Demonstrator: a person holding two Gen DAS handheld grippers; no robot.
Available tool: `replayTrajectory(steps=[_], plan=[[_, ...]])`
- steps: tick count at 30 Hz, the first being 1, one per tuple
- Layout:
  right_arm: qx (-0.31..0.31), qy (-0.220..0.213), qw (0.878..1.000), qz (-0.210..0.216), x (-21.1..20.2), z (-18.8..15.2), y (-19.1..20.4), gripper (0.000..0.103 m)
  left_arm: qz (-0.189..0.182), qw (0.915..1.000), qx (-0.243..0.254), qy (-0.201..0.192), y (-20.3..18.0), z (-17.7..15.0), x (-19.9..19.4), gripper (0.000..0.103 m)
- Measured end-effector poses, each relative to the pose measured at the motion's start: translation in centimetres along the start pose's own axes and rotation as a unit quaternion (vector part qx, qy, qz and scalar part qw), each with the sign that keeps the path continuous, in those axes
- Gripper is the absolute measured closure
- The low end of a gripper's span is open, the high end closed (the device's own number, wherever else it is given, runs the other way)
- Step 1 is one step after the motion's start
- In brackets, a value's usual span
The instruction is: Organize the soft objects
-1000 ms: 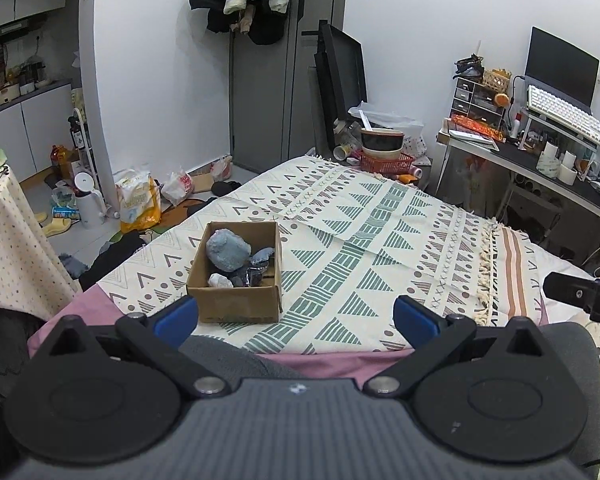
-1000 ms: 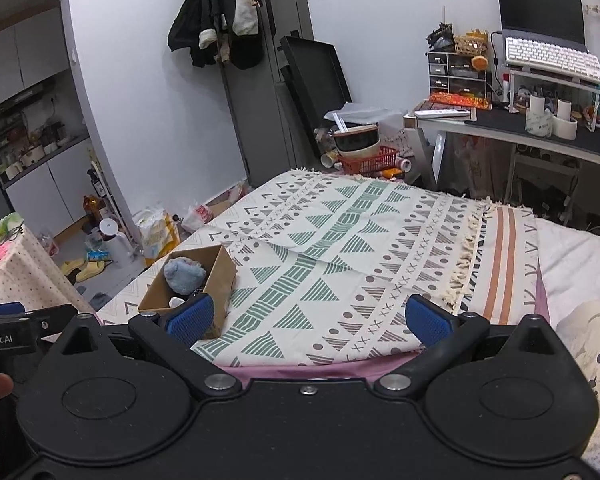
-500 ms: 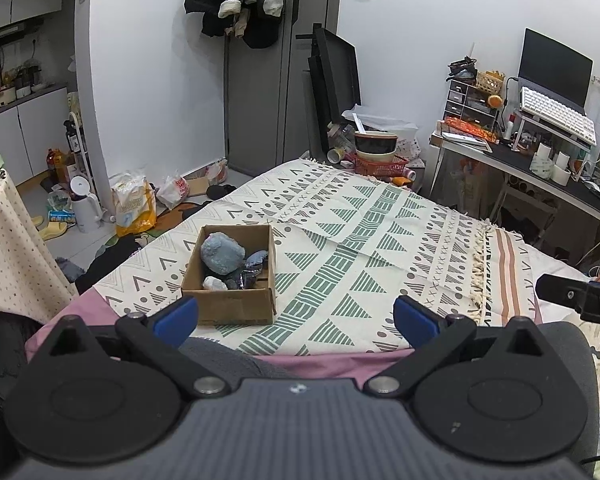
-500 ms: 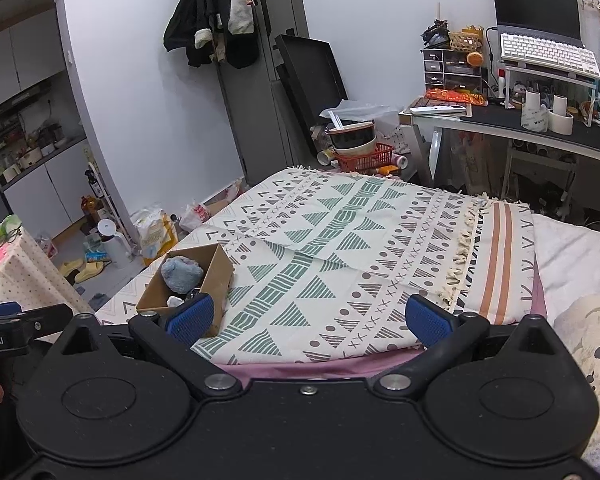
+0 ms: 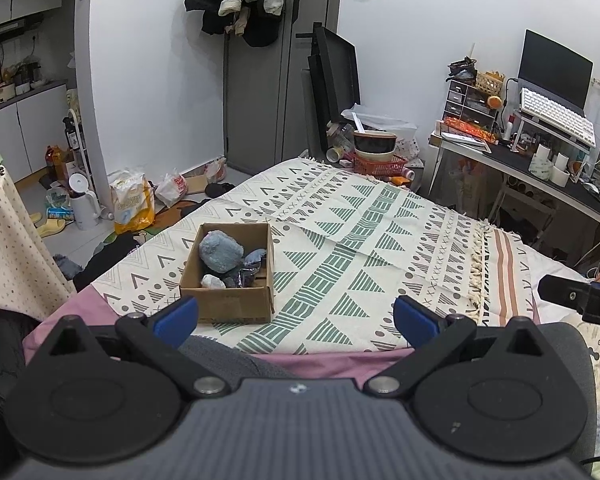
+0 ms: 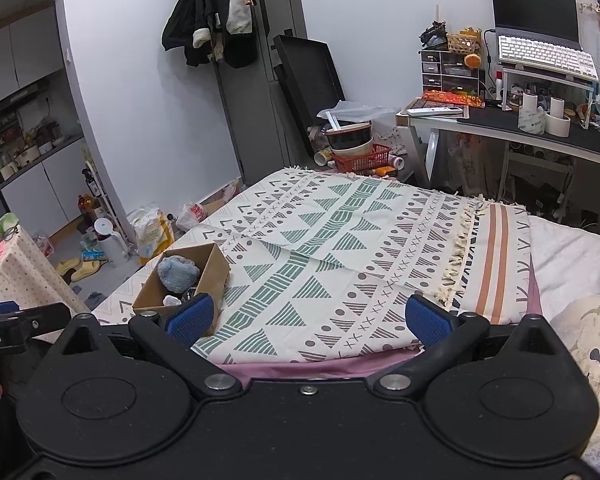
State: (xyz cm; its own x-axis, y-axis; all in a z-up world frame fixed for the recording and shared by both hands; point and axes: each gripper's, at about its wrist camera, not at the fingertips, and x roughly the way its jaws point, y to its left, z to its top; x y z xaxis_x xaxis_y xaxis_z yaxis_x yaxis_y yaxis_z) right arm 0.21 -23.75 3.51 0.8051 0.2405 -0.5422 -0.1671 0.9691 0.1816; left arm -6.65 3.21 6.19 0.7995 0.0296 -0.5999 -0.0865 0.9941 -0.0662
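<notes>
A small brown cardboard box sits on the patterned blanket near the bed's left edge, its top open and its flaps out of the way. Inside lies a fuzzy blue-grey bundle, rounded and lumpy like a balled-up sock or cloth, which fills the far left corner and rises above the rim. Beside it, toward the right wall of the box, are darker soft pieces in navy and grey, and a small pale one rests against the near wall. The blanket is cream with green triangles, grey dots and crosses, and a fringed, orange-striped end; elsewhere its surface is flat and bare. The left gripper is held above the near edge of the bed with its blue-padded fingers spread wide and nothing between them. The right gripper is likewise spread wide and empty, the box showing just behind its left finger.
</notes>
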Motion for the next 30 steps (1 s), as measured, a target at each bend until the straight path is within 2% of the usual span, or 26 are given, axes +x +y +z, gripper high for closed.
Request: replayTrajectory(steps=[30], plan=[[-0.008,0.006,1.0,-0.005,0.18,-0.23,0.32,0.0,-0.004,0.9999,-0.007,0.008,0.44,0.12,0.29,0.0]])
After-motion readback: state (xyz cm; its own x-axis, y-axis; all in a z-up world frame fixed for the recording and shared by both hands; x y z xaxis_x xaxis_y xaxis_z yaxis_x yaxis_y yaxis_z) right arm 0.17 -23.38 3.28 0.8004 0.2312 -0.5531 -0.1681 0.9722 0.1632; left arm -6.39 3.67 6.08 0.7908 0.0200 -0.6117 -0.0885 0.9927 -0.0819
